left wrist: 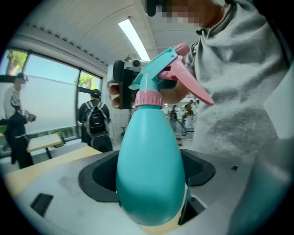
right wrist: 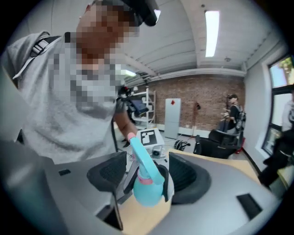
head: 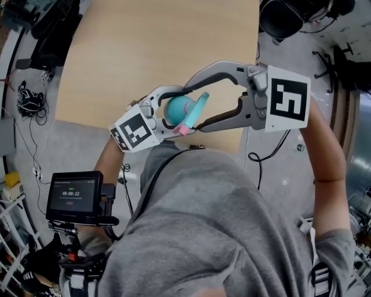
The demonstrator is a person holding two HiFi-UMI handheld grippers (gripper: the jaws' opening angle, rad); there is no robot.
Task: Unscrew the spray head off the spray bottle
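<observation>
Two tongs: left gripper (head: 171, 113) clamped on the spray bottle's (left wrist: 149, 160) belly; right gripper (right wrist: 147, 175) jaws apart, straddling the spray head (right wrist: 142, 158), pads clear.
Bottle: midair, above the table (head: 145, 52) edge.
Handling: probably light, smooth, slippery plastic; grip the pink collar (left wrist: 148, 98).

A pale wooden table (head: 162, 52) stands on a grey floor (head: 75, 139). Black cables (head: 29, 98) lie to one side and a black chair (head: 284, 17) sits past its far corner. Overhead, a white curved ceiling (right wrist: 174, 36) carries a long strip light (right wrist: 212, 32). A red brick wall (right wrist: 197, 103) closes the far end. Large windows (left wrist: 46, 92) glow with daylight, and a person with a backpack (left wrist: 94, 121) stands near them.
</observation>
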